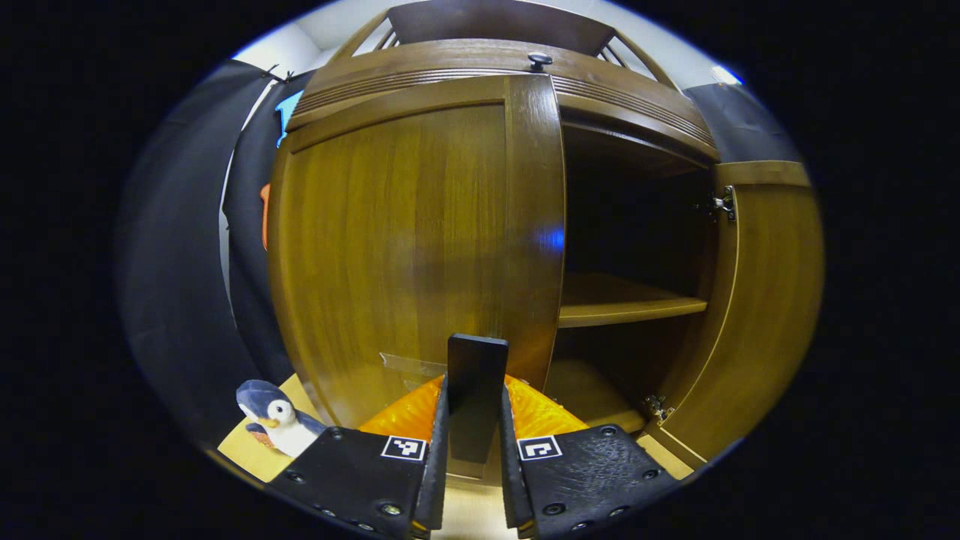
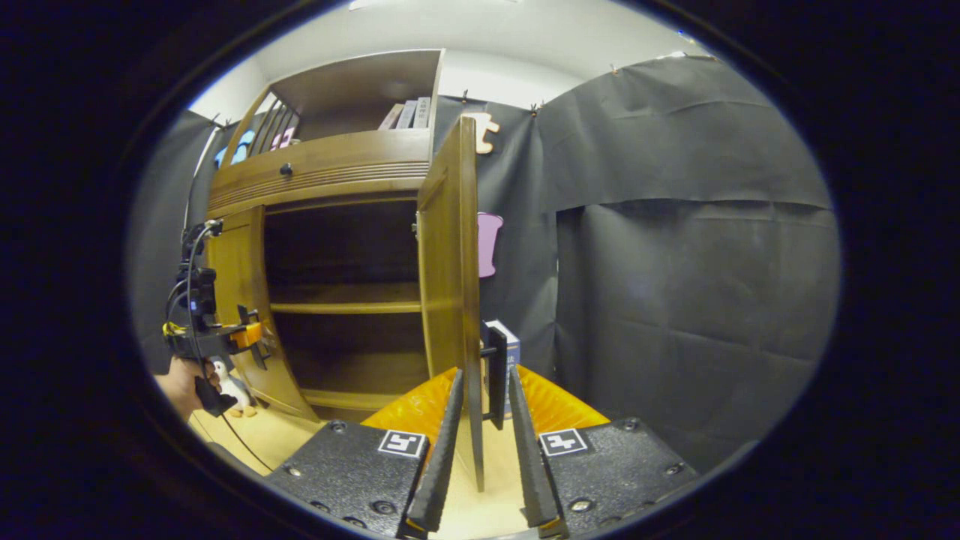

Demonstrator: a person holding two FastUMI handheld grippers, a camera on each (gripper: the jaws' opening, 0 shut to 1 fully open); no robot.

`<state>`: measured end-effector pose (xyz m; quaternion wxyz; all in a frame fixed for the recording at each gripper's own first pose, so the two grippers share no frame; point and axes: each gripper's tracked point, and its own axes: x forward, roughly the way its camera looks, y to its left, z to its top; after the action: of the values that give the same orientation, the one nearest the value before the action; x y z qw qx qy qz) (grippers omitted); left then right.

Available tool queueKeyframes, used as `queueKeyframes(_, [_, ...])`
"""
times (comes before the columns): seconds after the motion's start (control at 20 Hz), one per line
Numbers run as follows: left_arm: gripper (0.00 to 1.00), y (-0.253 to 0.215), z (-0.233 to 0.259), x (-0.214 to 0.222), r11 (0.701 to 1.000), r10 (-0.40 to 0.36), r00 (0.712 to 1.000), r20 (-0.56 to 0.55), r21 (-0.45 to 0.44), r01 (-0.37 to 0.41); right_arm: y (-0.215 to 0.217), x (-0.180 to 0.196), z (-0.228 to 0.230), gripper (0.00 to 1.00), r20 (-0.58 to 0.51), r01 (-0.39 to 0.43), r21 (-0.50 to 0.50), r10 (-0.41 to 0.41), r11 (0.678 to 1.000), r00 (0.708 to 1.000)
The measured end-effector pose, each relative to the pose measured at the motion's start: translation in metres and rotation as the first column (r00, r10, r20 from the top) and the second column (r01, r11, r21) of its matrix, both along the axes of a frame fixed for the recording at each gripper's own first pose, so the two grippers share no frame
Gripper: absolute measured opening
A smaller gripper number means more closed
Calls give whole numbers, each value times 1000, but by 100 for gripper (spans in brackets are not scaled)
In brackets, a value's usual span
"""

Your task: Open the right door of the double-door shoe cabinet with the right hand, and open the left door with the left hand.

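With the right door swung wide at 12 o'clock and its handle between the right claw's fingers, the left claw is clenched on the closed left door's handle, ready for an outward pull.

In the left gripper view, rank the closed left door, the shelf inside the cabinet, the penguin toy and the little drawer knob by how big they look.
1. Left door
2. Shelf
3. Penguin toy, though it sits nearer the camera, which may enlarge it
4. Drawer knob
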<state>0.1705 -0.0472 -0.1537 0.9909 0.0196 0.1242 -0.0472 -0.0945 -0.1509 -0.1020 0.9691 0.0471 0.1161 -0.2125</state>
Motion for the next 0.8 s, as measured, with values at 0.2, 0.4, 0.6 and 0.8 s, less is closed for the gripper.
queueKeyframes(0.2, [30, 11, 2, -19, 1000, 18, 1000, 2, -6, -18, 20, 10, -2, 42, -3, -54, 4, 54, 999, 999])
queueKeyframes(0.4, [30, 25, 4, -39, 999, 48, 999, 2, -14, -48, 46, 21, -2, 42, -4, -131, -7, 130, 991, 991])
queueKeyframes(0.6, [30, 44, 7, -59, 997, 78, 997, -2, -18, -78, 69, 30, -6, 42, -14, -193, -5, 193, 981, 981])
queueKeyframes(0.8, [30, 64, 10, -76, 994, 109, 994, -1, -7, -109, 84, 37, -12, 41, -28, -238, 7, 238, 971, 971])
